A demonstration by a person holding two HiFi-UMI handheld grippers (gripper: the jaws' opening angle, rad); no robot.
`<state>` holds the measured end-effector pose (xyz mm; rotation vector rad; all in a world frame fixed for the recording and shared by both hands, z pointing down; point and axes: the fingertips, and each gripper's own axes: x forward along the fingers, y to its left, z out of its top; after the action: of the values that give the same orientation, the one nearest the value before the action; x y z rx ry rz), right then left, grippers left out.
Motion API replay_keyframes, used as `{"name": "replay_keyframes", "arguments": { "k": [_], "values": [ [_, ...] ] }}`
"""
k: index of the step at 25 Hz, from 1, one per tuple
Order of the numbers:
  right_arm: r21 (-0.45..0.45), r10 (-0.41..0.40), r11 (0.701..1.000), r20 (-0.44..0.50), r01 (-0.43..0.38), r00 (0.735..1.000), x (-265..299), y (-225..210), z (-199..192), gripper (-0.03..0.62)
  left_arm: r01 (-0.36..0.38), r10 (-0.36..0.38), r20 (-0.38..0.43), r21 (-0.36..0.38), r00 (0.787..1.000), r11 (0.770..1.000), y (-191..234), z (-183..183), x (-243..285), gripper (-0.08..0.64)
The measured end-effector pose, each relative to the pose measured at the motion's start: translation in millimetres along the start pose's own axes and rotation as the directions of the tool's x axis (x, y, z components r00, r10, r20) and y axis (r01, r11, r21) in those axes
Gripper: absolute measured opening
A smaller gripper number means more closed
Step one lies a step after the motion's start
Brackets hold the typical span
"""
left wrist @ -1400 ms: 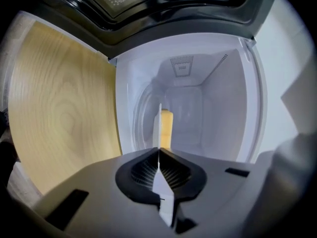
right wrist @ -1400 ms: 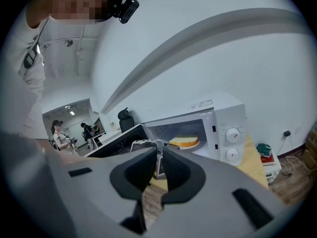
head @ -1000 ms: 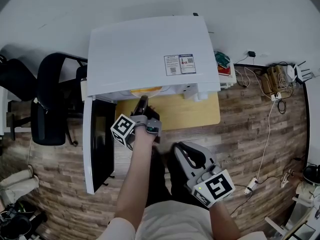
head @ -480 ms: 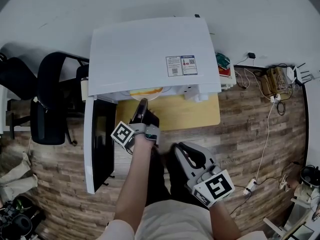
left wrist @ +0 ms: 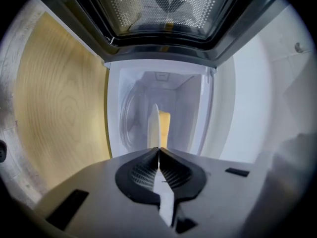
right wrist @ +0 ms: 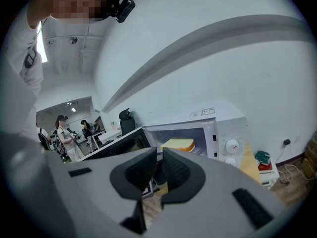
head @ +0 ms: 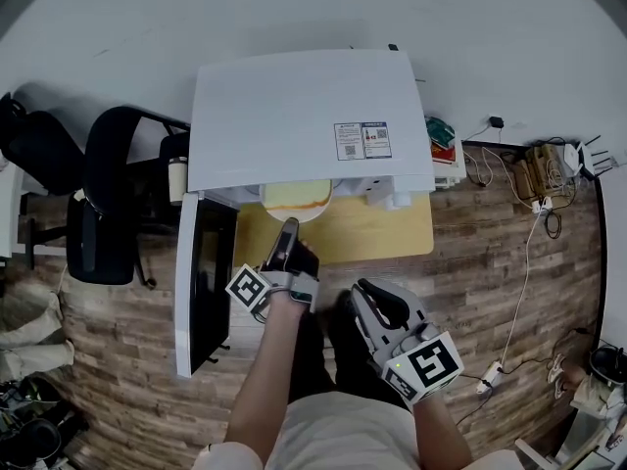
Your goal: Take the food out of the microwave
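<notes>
The slice of bread [head: 296, 193] is sitting on a white plate [head: 299, 212] right in front of my left claw [head: 287, 226], at the mouth of the open microwave [head: 304, 116]. In the left gripper view I am looking at the plate [left wrist: 154, 125] edge-on, with the bread [left wrist: 164, 128] just behind it. My left claw [left wrist: 158, 150] is gripping it, both pads pressing on the plate's near rim. The oven cavity is opening straight ahead of that claw. The microwave door [head: 206, 282] is hanging wide open to that claw's left, and the wooden desk [head: 382, 228] is lying under it and running off to its right.

My right claw [head: 364, 292] is hovering nearer to me, to the right of the left one and apart from the plate. In its own view the right claw [right wrist: 159, 155] is showing its jaws drawn nearly together, with only a narrow slit and nothing in it. Beyond its tips the bread [right wrist: 178, 145] is showing inside the microwave [right wrist: 218, 133].

A black office chair [head: 103, 204] is standing left of the door on the wood floor [head: 490, 262].
</notes>
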<state>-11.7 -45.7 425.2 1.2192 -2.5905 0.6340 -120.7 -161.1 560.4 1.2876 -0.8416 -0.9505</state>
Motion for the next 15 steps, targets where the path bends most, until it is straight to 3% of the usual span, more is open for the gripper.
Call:
{"name": "replay_keyframes", "arguments": {
  "k": [15],
  "values": [
    [-0.034,0.009,0.999,0.031,-0.008,0.999,-14.0,-4.6,19.2,0.032,0.05,-0.048,-0.097,0.018,0.994,0.999,-35.7,-31.1,-63.2,0.009]
  ]
}}
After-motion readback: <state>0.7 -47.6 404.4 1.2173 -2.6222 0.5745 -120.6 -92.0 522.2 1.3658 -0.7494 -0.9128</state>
